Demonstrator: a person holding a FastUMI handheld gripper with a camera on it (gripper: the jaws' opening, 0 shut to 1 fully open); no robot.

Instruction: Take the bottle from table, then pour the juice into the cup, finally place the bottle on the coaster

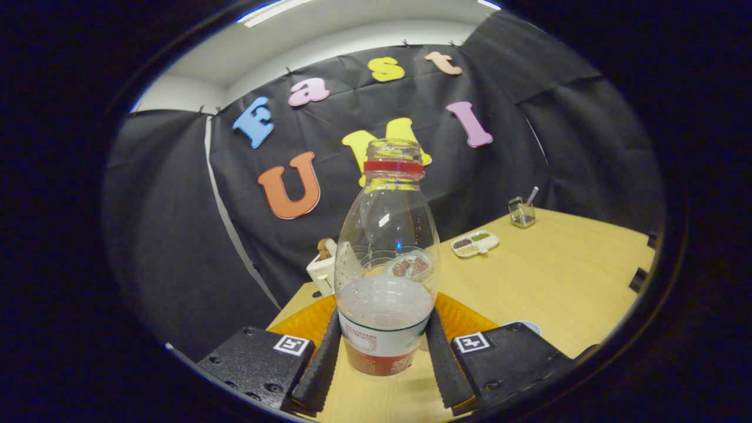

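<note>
A clear plastic bottle (pixel 385 235) with a red neck ring and no cap stands upright between my fingers. Pale juice fills its lower part, above a white and red label. My gripper (pixel 383 329) is shut on the bottle, with both fingers (pixel 322 358) pressing its labelled base from either side. Right behind the bottle an orange ribbed coaster (pixel 302 323) lies on the wooden table (pixel 558 282), showing on both sides of it. A pale round rim (pixel 523 325), maybe the cup, peeks out beyond the right finger. Whether the bottle's base touches the table I cannot tell.
A white box-like holder (pixel 322 271) with a brown item in it stands at the table's far left edge. Farther back lie a small white sectioned dish (pixel 474 242) and a clear container with a straw (pixel 521 212). Black cloth walls close the booth behind.
</note>
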